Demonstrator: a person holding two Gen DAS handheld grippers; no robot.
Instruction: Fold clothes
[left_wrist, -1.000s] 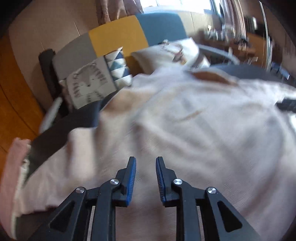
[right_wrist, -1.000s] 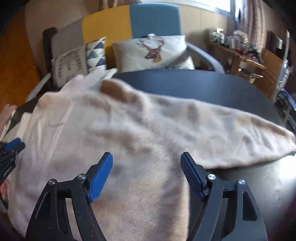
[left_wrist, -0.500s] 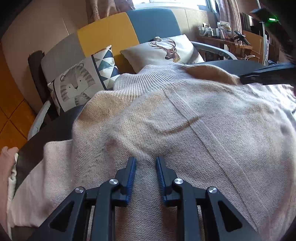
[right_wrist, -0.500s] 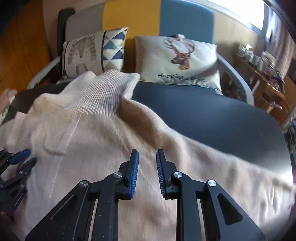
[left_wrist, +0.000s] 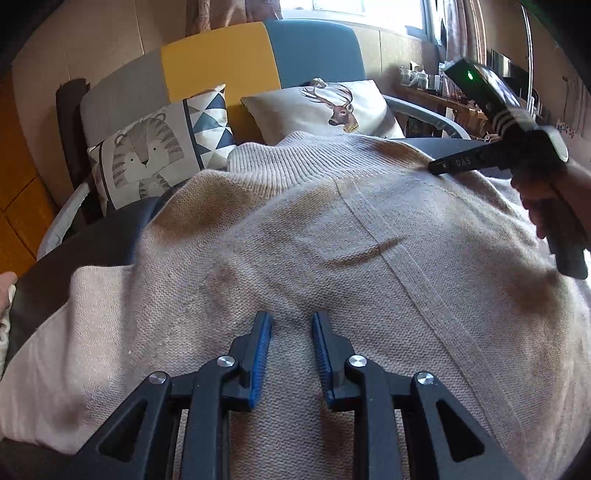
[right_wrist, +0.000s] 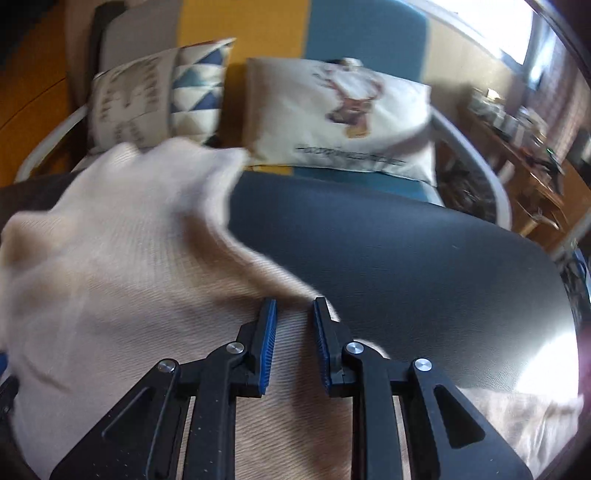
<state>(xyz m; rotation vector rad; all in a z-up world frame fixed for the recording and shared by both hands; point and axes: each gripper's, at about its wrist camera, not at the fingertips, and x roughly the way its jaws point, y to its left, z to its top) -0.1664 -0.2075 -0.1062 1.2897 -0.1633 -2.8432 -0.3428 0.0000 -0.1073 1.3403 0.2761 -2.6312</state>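
A beige knitted sweater (left_wrist: 332, 240) lies spread on a dark round table (right_wrist: 406, 258), its ribbed collar (left_wrist: 295, 155) toward the sofa. My left gripper (left_wrist: 291, 317) hovers low over the sweater's middle, jaws a narrow gap apart with nothing pinched between them. The right gripper (right_wrist: 294, 304) sits at the sweater's shoulder edge (right_wrist: 110, 240), where the cloth meets bare table; its jaws also stand narrowly apart, and this view is blurred. From the left wrist the right gripper (left_wrist: 437, 167) shows beside the collar, held by a hand (left_wrist: 554, 199). One sleeve (right_wrist: 517, 413) trails off to the right.
Behind the table stands a grey, yellow and blue sofa (left_wrist: 221, 62) with a tiger cushion (left_wrist: 147, 155) and a deer cushion (left_wrist: 332, 107). A cluttered wooden side table (right_wrist: 517, 122) is at the far right. Pink and white cloth (left_wrist: 5, 295) shows at the left edge.
The right gripper's jaws went from wide to a narrow gap, and it moved up the sweater to the shoulder near the collar. The left gripper edged forward over the sweater.
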